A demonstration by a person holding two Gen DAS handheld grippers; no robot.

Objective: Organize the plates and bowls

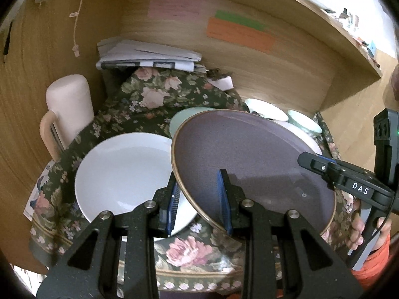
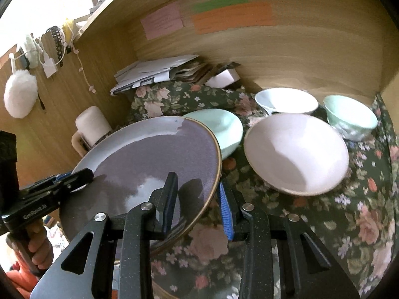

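Observation:
A purple plate with a gold rim is held tilted above the floral cloth. My left gripper has its jaws on either side of the plate's left rim; it also shows in the right wrist view. My right gripper straddles the plate's right rim; it shows in the left wrist view too. A white plate lies on the cloth under the purple plate's left edge. A pale green plate, a pink bowl, a white bowl and a green bowl sit behind.
The floral cloth covers a table inside a wooden alcove. A white jug with a handle stands at the left. A pile of papers and a small white box lie at the back wall.

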